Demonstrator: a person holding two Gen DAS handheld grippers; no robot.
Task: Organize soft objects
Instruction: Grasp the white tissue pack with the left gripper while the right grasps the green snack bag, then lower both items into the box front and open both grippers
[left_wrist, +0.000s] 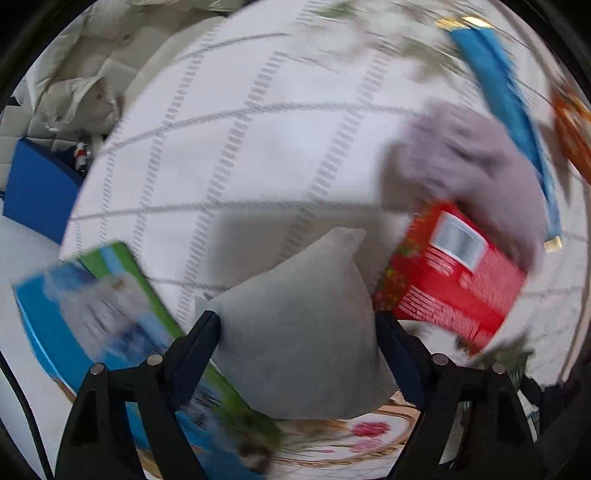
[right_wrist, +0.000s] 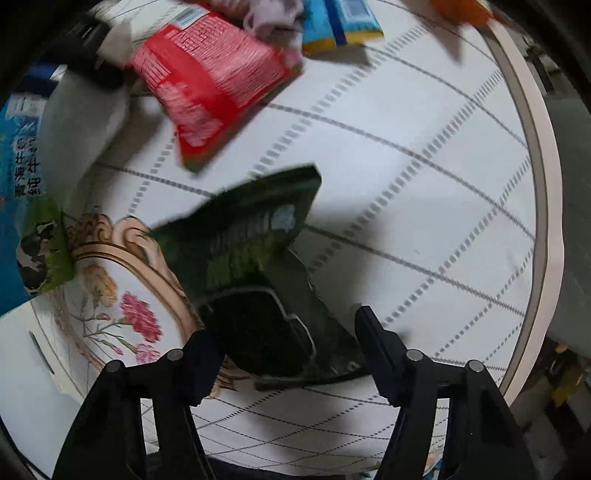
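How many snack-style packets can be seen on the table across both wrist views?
3. A red packet beside the lilac cloth, a blue packet at the far edge, and a dark green packet between the right gripper fingers. Blur may hide more.

A round table (right_wrist: 424, 155) with a white cloth holds a red packet (right_wrist: 210, 74), 1 purple cloth (left_wrist: 465, 162), a blue packet (right_wrist: 340, 22) far off and a flowered tray (right_wrist: 110, 295) near.

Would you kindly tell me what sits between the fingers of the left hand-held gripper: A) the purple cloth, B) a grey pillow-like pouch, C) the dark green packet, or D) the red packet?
B: in the left wrist view, the grey pouch sits between the fingers of the left hand-held gripper, its sides touching both.
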